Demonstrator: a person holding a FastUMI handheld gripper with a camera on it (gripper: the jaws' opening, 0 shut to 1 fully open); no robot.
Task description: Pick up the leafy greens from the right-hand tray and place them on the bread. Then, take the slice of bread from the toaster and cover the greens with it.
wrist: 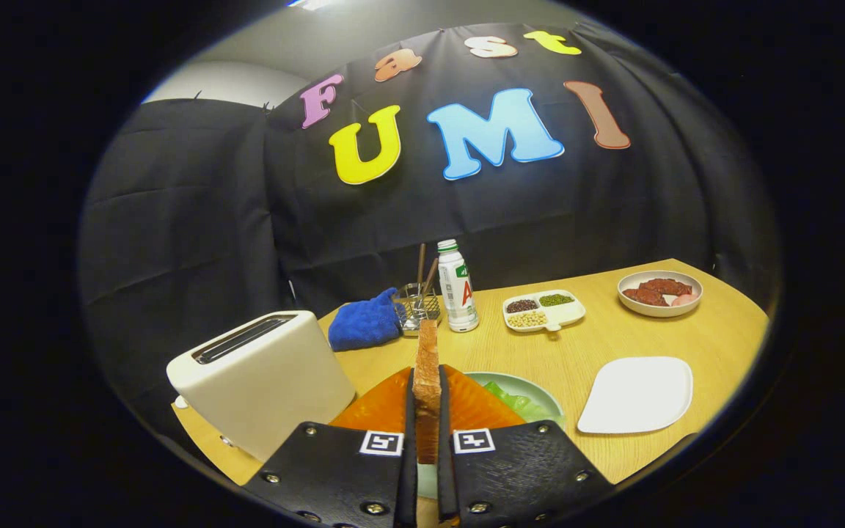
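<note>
My gripper [427, 396] is shut on a slice of toasted bread [427, 367], which stands on edge between the two fingers and rises above them. Just left of the fingers is the cream toaster [261, 378], its slots showing dark. Right below and beyond the fingers lies a pale green plate [540, 389] with leafy greens [514, 402] on it; whatever is under the greens is hidden by the fingers. A white tray [637, 394] lies to the right of the plate, bare.
Further back on the wooden table [613, 330] are a blue oven mitt [364, 321], a wire holder with sticks [419, 302], a white bottle [458, 286], a divided dish of beans [543, 309] and a bowl of meat [659, 292].
</note>
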